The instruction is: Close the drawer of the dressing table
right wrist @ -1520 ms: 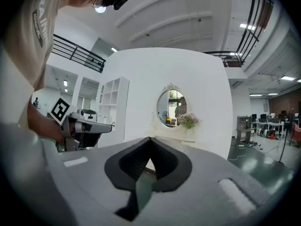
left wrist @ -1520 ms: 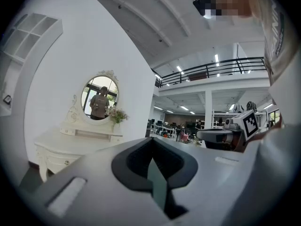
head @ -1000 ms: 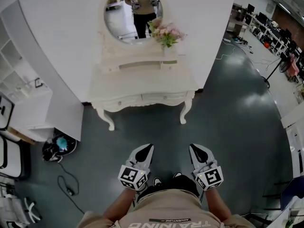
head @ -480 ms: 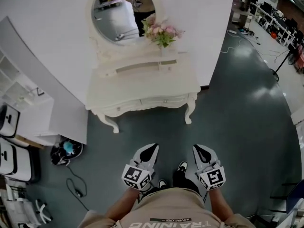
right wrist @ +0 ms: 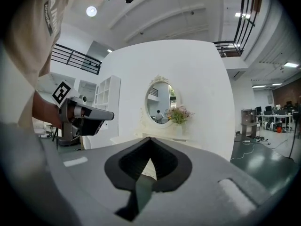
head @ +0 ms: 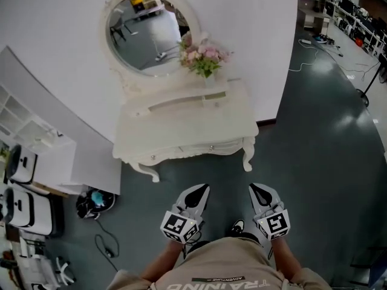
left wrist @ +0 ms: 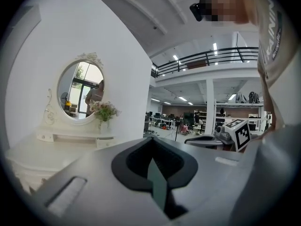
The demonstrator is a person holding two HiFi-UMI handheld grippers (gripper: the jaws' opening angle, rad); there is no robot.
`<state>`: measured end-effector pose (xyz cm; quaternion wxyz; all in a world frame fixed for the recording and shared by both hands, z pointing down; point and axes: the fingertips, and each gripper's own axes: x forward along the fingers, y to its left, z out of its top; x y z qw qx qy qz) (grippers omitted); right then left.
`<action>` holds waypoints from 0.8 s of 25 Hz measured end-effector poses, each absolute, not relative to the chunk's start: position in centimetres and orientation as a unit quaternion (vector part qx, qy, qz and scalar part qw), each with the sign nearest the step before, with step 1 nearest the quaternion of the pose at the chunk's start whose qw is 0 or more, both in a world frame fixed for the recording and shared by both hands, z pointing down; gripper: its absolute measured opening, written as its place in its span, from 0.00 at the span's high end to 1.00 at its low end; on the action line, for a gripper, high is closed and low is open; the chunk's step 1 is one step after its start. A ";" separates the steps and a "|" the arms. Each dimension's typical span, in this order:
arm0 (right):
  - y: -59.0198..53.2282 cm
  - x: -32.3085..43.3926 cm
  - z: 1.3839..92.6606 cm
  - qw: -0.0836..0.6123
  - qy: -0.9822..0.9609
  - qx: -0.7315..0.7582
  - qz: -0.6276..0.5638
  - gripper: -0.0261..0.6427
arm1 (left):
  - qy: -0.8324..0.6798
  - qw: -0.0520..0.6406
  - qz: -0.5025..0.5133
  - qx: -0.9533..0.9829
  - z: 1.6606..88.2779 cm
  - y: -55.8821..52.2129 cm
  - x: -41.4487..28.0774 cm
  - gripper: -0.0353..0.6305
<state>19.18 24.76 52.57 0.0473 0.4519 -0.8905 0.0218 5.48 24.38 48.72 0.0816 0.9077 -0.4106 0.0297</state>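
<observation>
The white dressing table [head: 187, 125] stands against the wall under an oval mirror [head: 148, 35], with a vase of pink flowers [head: 202, 56] on its top shelf. Its front drawer [head: 202, 148] with small knobs faces me; I cannot tell how far out it stands. My left gripper [head: 199, 192] and right gripper [head: 259, 191] hang side by side over the dark floor, well short of the table, both shut and holding nothing. In the left gripper view the left gripper [left wrist: 151, 141] points towards the table [left wrist: 42, 149]. In the right gripper view the right gripper [right wrist: 150, 141] points at the mirror [right wrist: 159, 102].
A white shelf unit [head: 33, 141] and a slanted white panel [head: 78, 144] stand left of the table. A black bag [head: 95, 202] and a cable [head: 106, 246] lie on the floor at the left. Desks and cables [head: 347, 8] fill the far right. My shoe [head: 237, 227] shows below the grippers.
The table and mirror have shifted lower and left in the head view. The person's reflection has left the mirror. Both grippers keep their pose, still shut.
</observation>
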 end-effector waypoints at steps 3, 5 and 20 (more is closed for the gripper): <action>22.7 19.5 52.4 0.051 -0.904 0.425 0.021 0.96 | -0.434 0.098 0.034 0.895 49.5 23.1 5.5 0.92; 21.1 19.6 52.7 0.053 -0.910 0.411 0.019 0.96 | -0.446 0.111 0.038 0.887 50.6 22.2 5.5 0.92; 17.9 19.4 56.9 0.080 -0.911 0.400 0.065 0.96 | -0.445 0.146 0.044 0.882 53.9 17.3 6.3 0.92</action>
